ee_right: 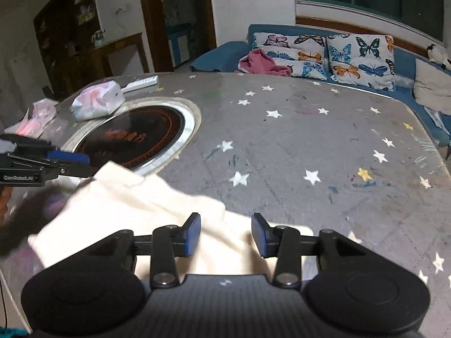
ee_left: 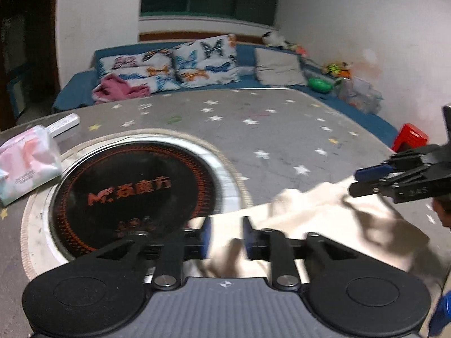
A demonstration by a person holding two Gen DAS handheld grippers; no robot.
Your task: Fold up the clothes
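A cream garment (ee_left: 324, 219) lies crumpled on the grey star-patterned table (ee_left: 253, 129), near its front edge; it also shows in the right wrist view (ee_right: 135, 205). My left gripper (ee_left: 224, 238) is open, its blue pads on either side of a fold of the cloth, not closed on it. My right gripper (ee_right: 225, 233) is open over the garment's right part. The right gripper also shows in the left wrist view (ee_left: 363, 180) above the cloth's right end, and the left gripper shows in the right wrist view (ee_right: 76, 164) at the cloth's left corner.
A round black induction hob (ee_left: 132, 194) is set into the table left of the garment. Tissue packs (ee_left: 26, 160) and a white remote (ee_left: 63, 124) lie at the far left. A blue sofa (ee_left: 363, 112) with butterfly cushions stands behind the table. A red stool (ee_left: 410, 138) stands at the right.
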